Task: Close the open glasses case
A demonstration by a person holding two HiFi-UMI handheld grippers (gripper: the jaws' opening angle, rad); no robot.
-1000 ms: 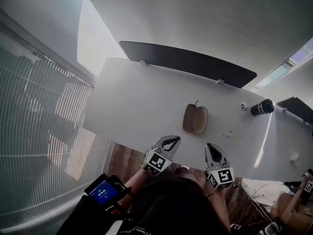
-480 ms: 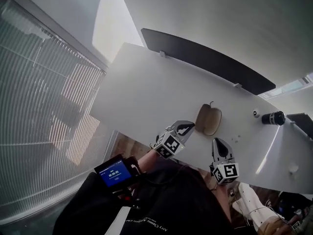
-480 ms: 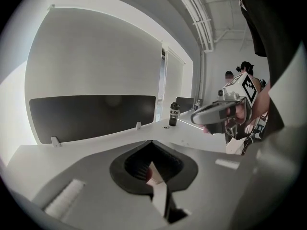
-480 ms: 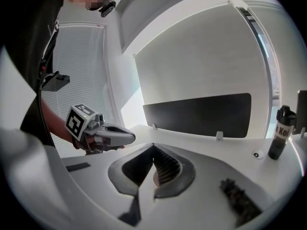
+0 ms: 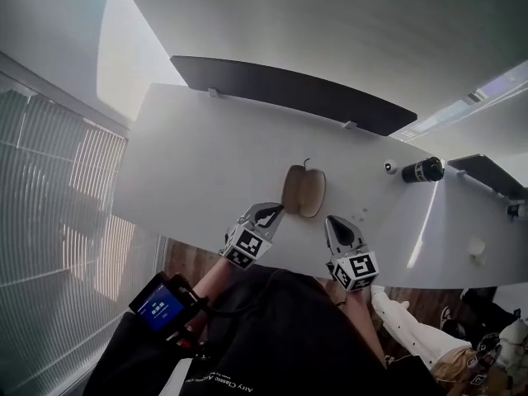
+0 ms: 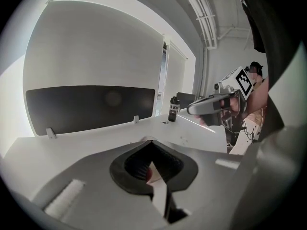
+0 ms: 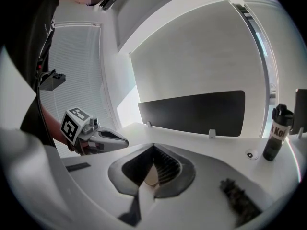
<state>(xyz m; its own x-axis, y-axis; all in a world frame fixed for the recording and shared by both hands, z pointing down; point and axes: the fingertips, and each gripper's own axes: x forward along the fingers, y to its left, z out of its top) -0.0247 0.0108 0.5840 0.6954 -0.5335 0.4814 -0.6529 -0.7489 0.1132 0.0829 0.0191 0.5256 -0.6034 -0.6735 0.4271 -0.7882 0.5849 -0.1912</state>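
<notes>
Glasses case (image 5: 304,191) open by the table's (image 5: 206,163) near edge; probably light, stiff: tip one half. Left gripper (image 5: 271,214), right gripper (image 5: 337,223) closed, empty.

In both gripper views the glasses case (image 5: 304,191) is almost wholly hidden behind the left tongs (image 6: 151,142) and the right tongs (image 7: 153,146); a tan sliver in each gap is probably it. From the head view its inside is too small to make out. Right of the case, the bottle (image 5: 422,170) label is unreadable, the round thing (image 5: 389,167) is too small to name, and the counter (image 5: 206,147) runs off the frame.
</notes>
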